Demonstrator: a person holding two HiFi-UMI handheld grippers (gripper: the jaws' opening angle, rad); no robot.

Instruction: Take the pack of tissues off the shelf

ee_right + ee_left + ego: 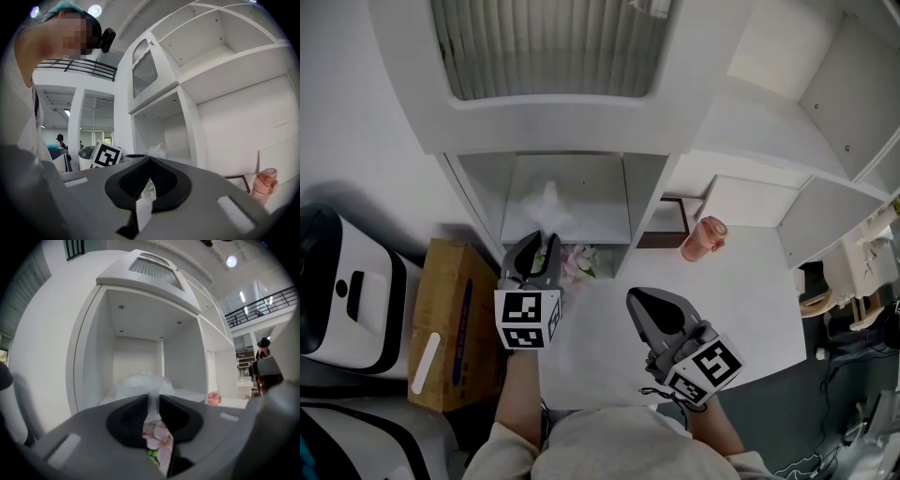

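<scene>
Grip status: left gripper [546, 246] fingers stand narrow, clamped on the pack of tissues [579, 264], and its flower-printed wrap fills the slot between the pads. The pack hangs at the fingertips, just in front of the shelf [581, 187] opening. Crumpled white material [546, 201] lies beyond the fingertips, inside the compartment. Right gripper [649, 302] fingers are pressed together on nothing, near the pack's right side. A pink bottle [704, 238] stands beyond them, to the right.

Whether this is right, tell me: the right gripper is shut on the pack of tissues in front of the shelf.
No: the left gripper is shut on the pack of tissues in front of the shelf, as the left gripper view shows.
</scene>
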